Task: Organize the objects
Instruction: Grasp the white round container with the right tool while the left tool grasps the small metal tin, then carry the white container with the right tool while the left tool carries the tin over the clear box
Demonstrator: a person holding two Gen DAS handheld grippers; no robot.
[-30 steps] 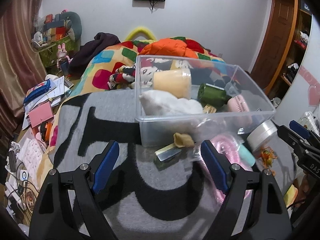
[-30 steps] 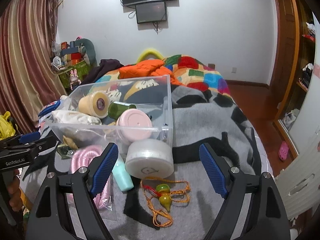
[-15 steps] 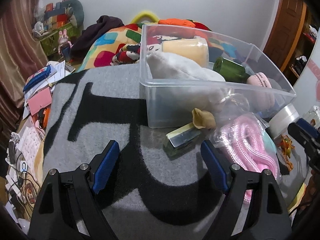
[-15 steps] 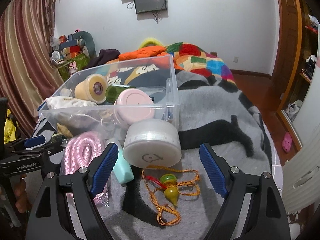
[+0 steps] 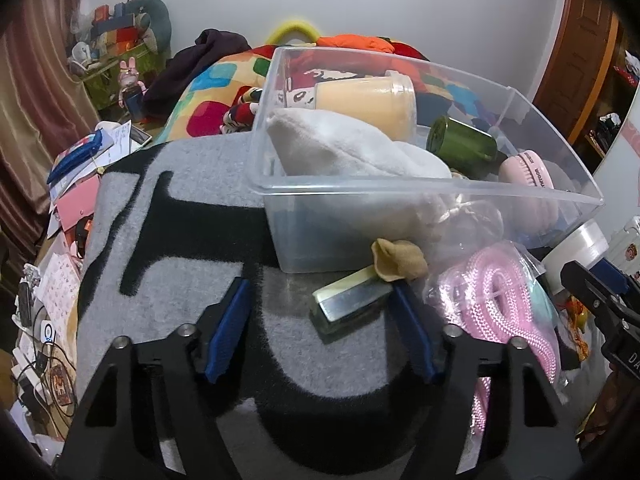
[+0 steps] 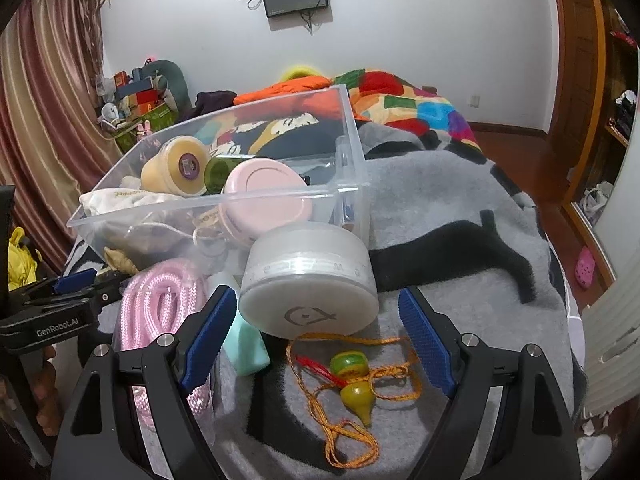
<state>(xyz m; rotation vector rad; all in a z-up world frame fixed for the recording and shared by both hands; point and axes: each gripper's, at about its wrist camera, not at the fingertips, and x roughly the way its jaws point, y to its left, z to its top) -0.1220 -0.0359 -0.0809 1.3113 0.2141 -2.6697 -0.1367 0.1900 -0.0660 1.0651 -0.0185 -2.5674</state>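
A clear plastic bin stands on the grey blanket and holds a white cloth, a yellow jar, a green bottle and a pink round case. My left gripper is open, its fingers on either side of a small flat box with a tan pouch lying before the bin. My right gripper is open around a round white case. A gourd charm on orange cord, a pink rope in a bag and a mint tube lie nearby.
The bed's colourful quilt lies behind the bin. A cluttered side table with papers is at the left. A curtain hangs at the left, a wooden door at the right. The blanket stretches right of the bin.
Both grippers have moved forward and lower. The flat box now lies between my left fingers and the round white case between my right fingers. Both stay open.
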